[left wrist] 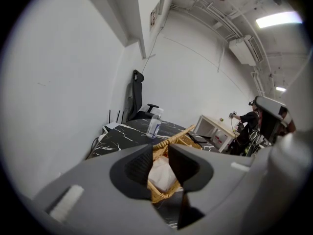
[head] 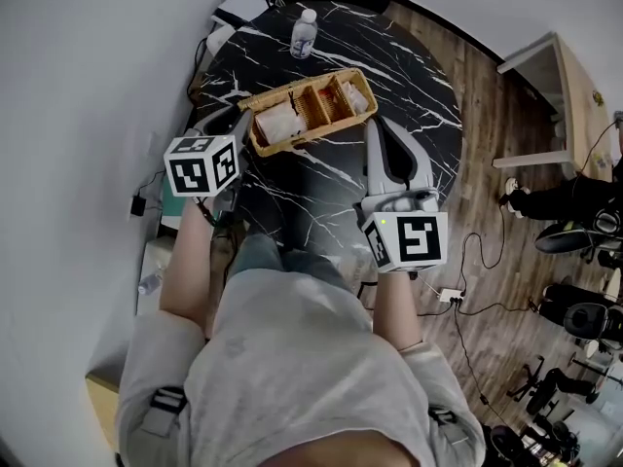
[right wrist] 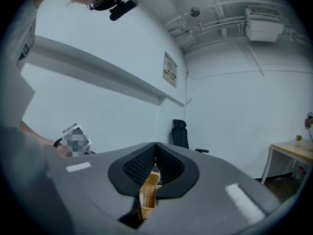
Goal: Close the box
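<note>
An open wicker box (head: 307,110) with compartments and white packets stands on the black marble table (head: 389,56). My left gripper (head: 239,125) is at the box's left end. In the left gripper view its jaws stand apart, open (left wrist: 159,164), and the box's near corner (left wrist: 164,190) with a white packet shows in the gap, with no pad pressing on it. My right gripper (head: 374,125) is just right of the box's right end. In the right gripper view its fingertips meet, shut (right wrist: 155,150), and a strip of wicker (right wrist: 148,195) shows beyond them.
A water bottle (head: 304,34) stands behind the box, with a white router (head: 240,8) at the table's far left corner. Right of the table are a wooden desk (head: 569,95), a person's feet (head: 516,197), office chairs (head: 584,232) and cables (head: 453,295) on the floor.
</note>
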`<state>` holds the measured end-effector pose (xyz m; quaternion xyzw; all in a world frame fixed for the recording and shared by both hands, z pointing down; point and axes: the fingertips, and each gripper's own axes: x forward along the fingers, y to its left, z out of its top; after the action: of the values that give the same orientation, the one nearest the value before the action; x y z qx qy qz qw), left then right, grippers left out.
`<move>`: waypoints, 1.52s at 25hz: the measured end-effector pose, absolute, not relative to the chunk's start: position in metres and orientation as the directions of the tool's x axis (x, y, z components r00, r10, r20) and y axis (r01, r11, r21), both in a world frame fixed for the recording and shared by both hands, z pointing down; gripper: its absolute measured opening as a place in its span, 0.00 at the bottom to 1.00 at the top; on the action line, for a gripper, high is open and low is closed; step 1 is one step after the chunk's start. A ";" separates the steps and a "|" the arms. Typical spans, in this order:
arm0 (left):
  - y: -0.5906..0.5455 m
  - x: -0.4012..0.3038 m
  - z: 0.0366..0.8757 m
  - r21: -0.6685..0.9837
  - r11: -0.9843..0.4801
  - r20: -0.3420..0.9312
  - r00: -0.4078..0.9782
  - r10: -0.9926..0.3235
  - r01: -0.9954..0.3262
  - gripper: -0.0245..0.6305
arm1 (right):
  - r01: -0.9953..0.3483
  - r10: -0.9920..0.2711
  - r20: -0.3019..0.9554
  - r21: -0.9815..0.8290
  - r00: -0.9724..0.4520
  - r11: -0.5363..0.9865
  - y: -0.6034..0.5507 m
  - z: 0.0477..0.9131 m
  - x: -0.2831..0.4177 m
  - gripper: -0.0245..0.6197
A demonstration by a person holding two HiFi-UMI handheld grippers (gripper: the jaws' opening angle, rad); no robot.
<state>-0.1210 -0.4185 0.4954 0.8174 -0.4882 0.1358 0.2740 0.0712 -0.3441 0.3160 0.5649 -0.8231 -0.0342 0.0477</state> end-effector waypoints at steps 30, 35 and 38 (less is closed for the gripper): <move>-0.362 -0.100 0.564 0.242 -0.329 0.585 0.408 -0.701 -0.913 0.26 | -0.917 -0.922 0.053 0.096 -0.384 0.387 -0.318 0.329 0.089 0.05; -0.358 -0.098 0.575 0.230 -0.326 0.608 0.397 -0.688 -0.917 0.26 | -0.917 -0.922 0.060 0.094 -0.382 0.387 -0.317 0.331 0.090 0.04; -0.357 -0.098 0.580 0.219 -0.329 0.623 0.391 -0.678 -0.919 0.26 | -0.918 -0.922 0.063 0.093 -0.381 0.386 -0.317 0.331 0.090 0.05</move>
<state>-0.0980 -0.3569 0.5796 0.7860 -0.5078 0.2161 0.2787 0.0903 -0.3167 0.3314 0.5538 -0.8308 -0.0212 0.0519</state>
